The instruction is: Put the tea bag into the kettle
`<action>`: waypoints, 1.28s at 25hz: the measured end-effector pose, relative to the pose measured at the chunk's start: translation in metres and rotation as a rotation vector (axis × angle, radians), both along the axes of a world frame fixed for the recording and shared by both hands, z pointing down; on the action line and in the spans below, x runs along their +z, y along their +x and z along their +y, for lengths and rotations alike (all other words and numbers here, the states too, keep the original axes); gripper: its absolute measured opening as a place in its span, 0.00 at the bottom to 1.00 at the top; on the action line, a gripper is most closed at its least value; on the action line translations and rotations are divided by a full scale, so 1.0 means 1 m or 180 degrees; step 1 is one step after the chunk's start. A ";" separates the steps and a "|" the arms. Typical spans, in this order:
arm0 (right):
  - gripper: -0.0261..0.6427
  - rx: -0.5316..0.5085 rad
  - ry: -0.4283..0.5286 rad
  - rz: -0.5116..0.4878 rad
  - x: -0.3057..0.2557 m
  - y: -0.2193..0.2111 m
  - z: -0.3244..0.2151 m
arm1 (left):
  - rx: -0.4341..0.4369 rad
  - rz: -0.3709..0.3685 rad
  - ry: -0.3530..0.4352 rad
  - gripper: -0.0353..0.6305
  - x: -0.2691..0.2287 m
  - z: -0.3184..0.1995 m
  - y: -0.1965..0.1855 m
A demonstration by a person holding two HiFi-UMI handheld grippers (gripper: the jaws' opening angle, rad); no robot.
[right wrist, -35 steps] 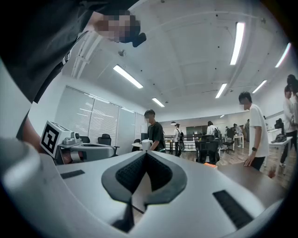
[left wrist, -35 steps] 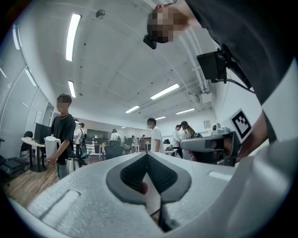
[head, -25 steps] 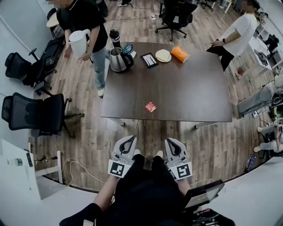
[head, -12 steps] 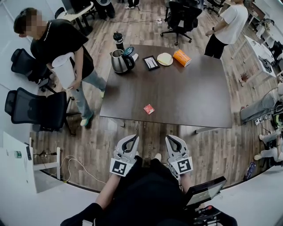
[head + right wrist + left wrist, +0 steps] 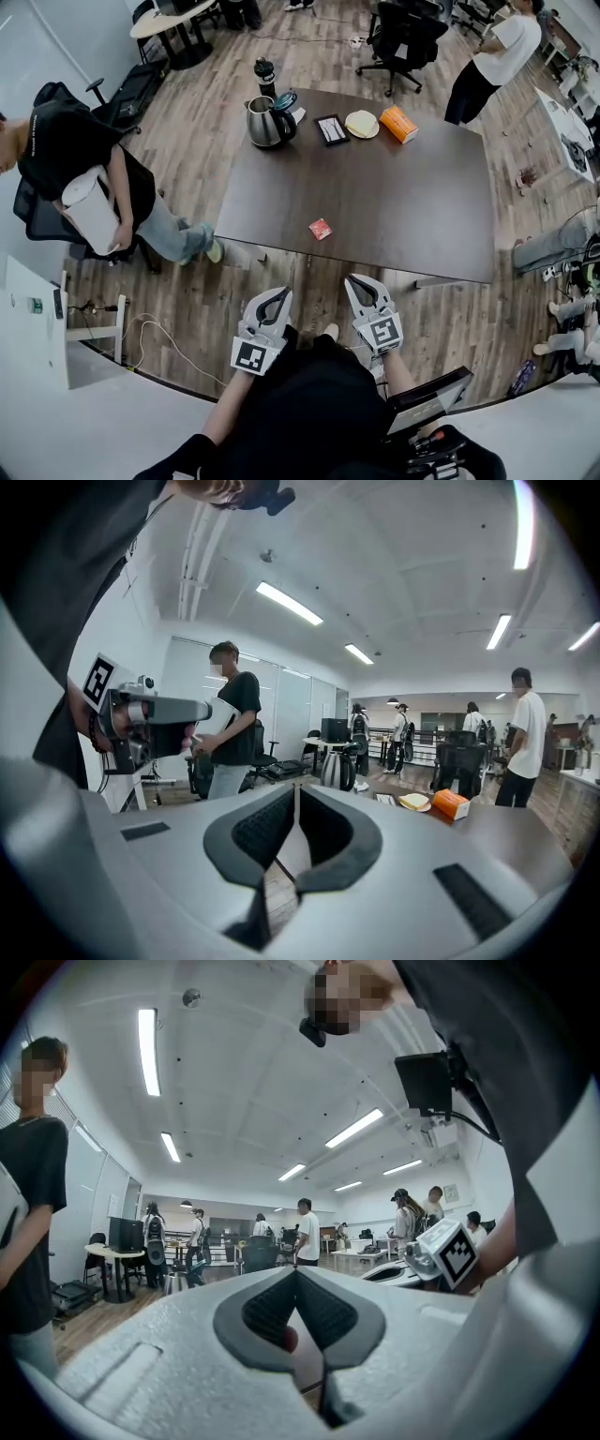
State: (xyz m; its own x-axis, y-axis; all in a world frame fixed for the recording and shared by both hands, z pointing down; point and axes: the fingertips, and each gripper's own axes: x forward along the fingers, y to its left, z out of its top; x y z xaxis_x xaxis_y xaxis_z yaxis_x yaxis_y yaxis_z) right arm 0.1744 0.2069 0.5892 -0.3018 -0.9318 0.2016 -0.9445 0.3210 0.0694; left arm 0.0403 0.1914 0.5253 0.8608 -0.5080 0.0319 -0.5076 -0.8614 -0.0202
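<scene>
The person carrying a white container (image 5: 92, 211) has walked away from the table (image 5: 375, 206). They stood by its far left corner before and are now well off its left side, and our right gripper (image 5: 356, 280) has edged closer to the table's near edge.

Nothing of the task is done yet, as we judge it. The kettle (image 5: 266, 123) stands upright at the table's far left corner, and we cannot tell whether its lid is on. Both grippers hang short of the table's near edge, over the floor. The left gripper (image 5: 279, 294) has its jaws together at the tips, with nothing between them. The right gripper's jaws are likewise closed and empty (each gripper view shows only the loop-shaped gap behind the meeting tips). The tea bag (image 5: 321, 229), a small red packet, lies flat on the table near the middle of its near edge. It is well apart from the kettle and from both grippers. We reckon the whole job remains: reach the packet, pick it up, carry it across the table and drop it into the kettle.

We can read no writing. Any print on the tea bag, and on the orange box (image 5: 399, 124) at the table's far edge, is too small. The cubes on the grippers bear only black-and-white square markers.
</scene>
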 end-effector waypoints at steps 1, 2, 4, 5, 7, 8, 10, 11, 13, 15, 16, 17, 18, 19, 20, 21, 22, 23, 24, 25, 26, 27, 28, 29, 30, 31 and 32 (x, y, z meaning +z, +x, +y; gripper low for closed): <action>0.05 -0.0035 -0.0026 -0.0003 0.004 0.000 -0.005 | -0.0031 -0.0009 -0.0011 0.06 0.001 0.000 -0.002; 0.05 -0.0071 -0.0053 -0.0010 0.007 0.000 -0.010 | -0.0061 -0.0026 -0.0026 0.06 0.003 -0.001 -0.004; 0.05 -0.0142 -0.0097 0.0015 0.014 0.001 -0.020 | -0.0108 -0.0070 -0.0063 0.06 0.007 -0.002 -0.008; 0.05 -0.0181 -0.0113 0.0051 0.018 0.001 -0.025 | -0.0127 -0.0085 -0.0078 0.06 0.008 -0.002 -0.009; 0.05 -0.0257 -0.0148 0.0099 0.025 0.002 -0.035 | -0.0169 -0.0099 -0.0102 0.06 0.011 -0.001 -0.011; 0.05 -0.0289 -0.0170 0.0104 0.029 0.002 -0.040 | -0.0188 -0.0105 -0.0106 0.06 0.012 0.000 -0.013; 0.05 -0.0362 -0.0221 0.0128 0.037 0.002 -0.050 | -0.0230 -0.0117 -0.0122 0.06 0.015 0.001 -0.016; 0.05 -0.0404 -0.0248 0.0157 0.041 0.002 -0.054 | -0.0254 -0.0124 -0.0135 0.06 0.016 0.002 -0.017; 0.06 -0.0483 -0.0312 0.0229 0.051 0.001 -0.063 | -0.0304 -0.0133 -0.0146 0.06 0.017 0.002 -0.020; 0.07 -0.0562 -0.0398 0.0299 0.064 0.001 -0.070 | -0.0346 -0.0153 -0.0128 0.06 0.017 0.002 -0.023; 0.08 -0.0606 -0.0443 0.0333 0.071 0.001 -0.073 | -0.0370 -0.0164 -0.0121 0.06 0.018 0.002 -0.025; 0.10 -0.0655 -0.0488 0.0370 0.078 0.000 -0.076 | -0.0400 -0.0172 -0.0121 0.06 0.019 0.002 -0.028; 0.11 -0.0707 -0.0531 0.0416 0.086 0.000 -0.079 | -0.0436 -0.0179 -0.0125 0.06 0.019 0.002 -0.030; 0.12 -0.0759 -0.0576 0.0471 0.094 0.000 -0.082 | -0.0474 -0.0183 -0.0127 0.06 0.020 0.002 -0.033; 0.13 -0.0805 -0.0624 0.0531 0.101 0.000 -0.086 | -0.0512 -0.0188 -0.0129 0.06 0.020 0.002 -0.035; 0.13 -0.0843 -0.0675 0.0592 0.109 0.001 -0.090 | -0.0554 -0.0189 -0.0141 0.06 0.021 0.002 -0.038; 0.14 -0.0875 -0.0730 0.0651 0.117 0.002 -0.094 | -0.0599 -0.0186 -0.0161 0.06 0.022 0.001 -0.041; 0.14 -0.0904 -0.0790 0.0706 0.126 0.003 -0.099 | -0.0642 -0.0183 -0.0180 0.06 0.022 0.002 -0.044; 0.14 -0.0933 -0.0855 0.0757 0.134 0.003 -0.103 | -0.0681 -0.0188 -0.0195 0.06 0.023 0.002 -0.047; 0.15 -0.0962 -0.0923 0.0809 0.143 0.004 -0.108 | -0.0716 -0.0199 -0.0204 0.06 0.024 0.003 -0.050; 0.16 -0.0986 -0.0992 0.0861 0.152 0.005 -0.112 | -0.0751 -0.0207 -0.0209 0.06 0.026 0.003 -0.053; 0.16 -0.1001 -0.1065 0.0902 0.161 0.006 -0.118 | -0.0786 -0.0209 -0.0213 0.06 0.026 0.004 -0.056; 0.17 -0.1009 -0.1140 0.0925 0.170 0.007 -0.123 | -0.0822 -0.0212 -0.0217 0.06 0.027 0.004 -0.059; 0.17 -0.1012 -0.1216 0.0937 0.180 0.008 -0.128 | -0.0856 -0.0221 -0.0223 0.06 0.028 0.005 -0.062; 0.18 -0.1010 -0.1290 0.0944 0.190 0.010 -0.134 | -0.0890 -0.0238 -0.0233 0.06 0.028 0.005 -0.065; 0.19 -0.1002 -0.1361 0.0947 0.199 0.011 -0.139 | -0.0924 -0.0258 -0.0248 0.06 0.030 0.006 -0.069; 0.20 -0.0987 -0.1423 0.0949 0.206 0.012 -0.144 | -0.0958 -0.0277 -0.0266 0.06 0.031 0.007 -0.072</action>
